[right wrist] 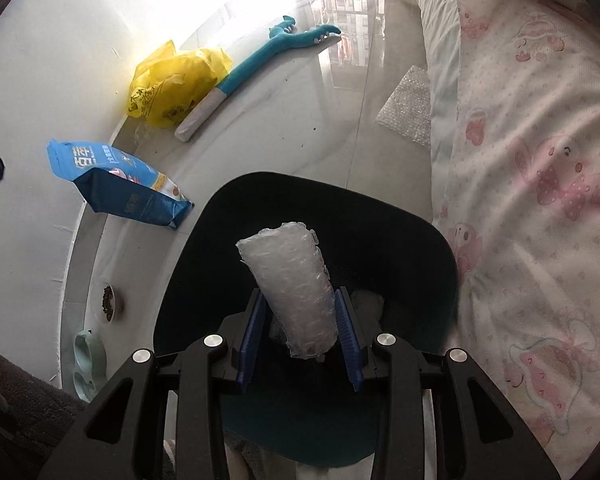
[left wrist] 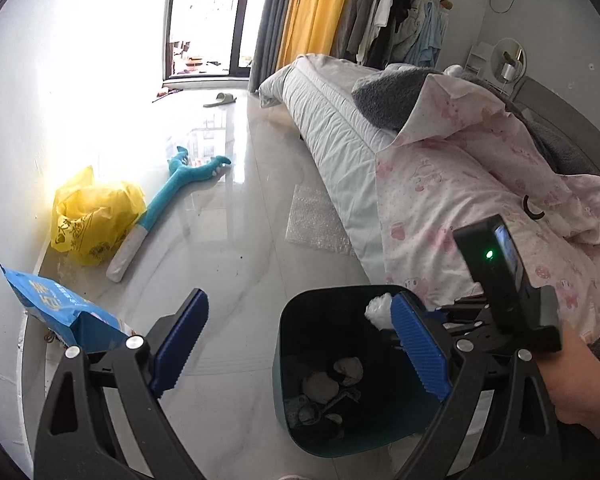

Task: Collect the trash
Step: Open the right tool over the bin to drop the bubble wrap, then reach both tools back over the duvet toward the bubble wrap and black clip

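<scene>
A dark teal trash bin [left wrist: 288, 384] stands on the tiled floor beside the bed, with several crumpled scraps [left wrist: 332, 384] at its bottom. My right gripper [right wrist: 299, 300] points steeply down over the bin's mouth [right wrist: 380, 224], shut on a rolled piece of bubble wrap [right wrist: 288, 276]. The left wrist view shows that wrap as a white tuft [left wrist: 378, 308] at the bin's far rim. My left gripper [left wrist: 300, 344] hangs wide open above the bin's near side, nothing between its blue pads [left wrist: 184, 340].
On the floor by the wall lie a yellow plastic bag [left wrist: 96, 216], a blue pouch [left wrist: 60, 312] and a long teal plush toy [left wrist: 180, 184]. A flat bubble-wrap sheet [left wrist: 316, 220] lies beside the bed's pink quilt [left wrist: 460, 208]. Pet bowls [right wrist: 110, 302] sit near the wall.
</scene>
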### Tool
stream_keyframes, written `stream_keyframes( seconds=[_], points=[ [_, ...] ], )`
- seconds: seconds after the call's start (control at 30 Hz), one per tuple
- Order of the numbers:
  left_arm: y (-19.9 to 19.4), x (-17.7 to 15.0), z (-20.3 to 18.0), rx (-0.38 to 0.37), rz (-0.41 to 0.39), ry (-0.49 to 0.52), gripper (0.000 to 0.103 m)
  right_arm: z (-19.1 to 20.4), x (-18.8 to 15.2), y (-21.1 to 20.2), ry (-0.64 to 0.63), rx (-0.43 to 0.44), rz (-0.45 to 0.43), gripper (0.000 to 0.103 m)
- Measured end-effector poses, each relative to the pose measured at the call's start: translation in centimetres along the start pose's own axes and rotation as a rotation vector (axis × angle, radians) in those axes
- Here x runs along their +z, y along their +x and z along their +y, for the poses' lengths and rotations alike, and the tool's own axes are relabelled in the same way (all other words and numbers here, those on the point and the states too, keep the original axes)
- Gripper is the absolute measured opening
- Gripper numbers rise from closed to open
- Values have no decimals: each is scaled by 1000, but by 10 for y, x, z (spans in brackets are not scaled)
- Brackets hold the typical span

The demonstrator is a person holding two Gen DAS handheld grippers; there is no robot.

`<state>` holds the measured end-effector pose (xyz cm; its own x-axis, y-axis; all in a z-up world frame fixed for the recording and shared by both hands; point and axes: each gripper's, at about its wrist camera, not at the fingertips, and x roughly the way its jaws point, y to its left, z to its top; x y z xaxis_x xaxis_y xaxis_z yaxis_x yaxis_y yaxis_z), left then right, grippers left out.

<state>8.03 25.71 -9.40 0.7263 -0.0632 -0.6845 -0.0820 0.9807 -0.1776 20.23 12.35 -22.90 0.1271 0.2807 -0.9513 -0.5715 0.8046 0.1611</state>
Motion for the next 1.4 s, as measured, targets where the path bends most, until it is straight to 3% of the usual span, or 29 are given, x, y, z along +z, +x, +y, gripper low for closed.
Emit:
stream_keyframes(
  seconds=[0.3, 0.43, 0.6, 0.97, 1.13, 1.4],
  points=[
    [-31, 23, -27, -41, -127, 73, 94, -13, -15, 9, 5, -26, 76, 38],
    [-44, 34, -41, -66, -175, 104, 94, -14, -17, -1, -12, -44, 55, 52],
    [-53, 46, -57, -91, -221, 133, 95, -18, -18, -21, -11, -28, -6, 63],
    [-65, 69, -99, -121, -299, 194, 97, -36, -21, -95, -6, 8, -245, 70],
    [-63, 75, -118, -142, -311, 214, 97, -53, -22, -132, 3, -26, -361, 72],
    [-58, 86, -144, -158, -325, 211, 97, -92, -31, -179, 49, -61, -474, 76]
  ],
)
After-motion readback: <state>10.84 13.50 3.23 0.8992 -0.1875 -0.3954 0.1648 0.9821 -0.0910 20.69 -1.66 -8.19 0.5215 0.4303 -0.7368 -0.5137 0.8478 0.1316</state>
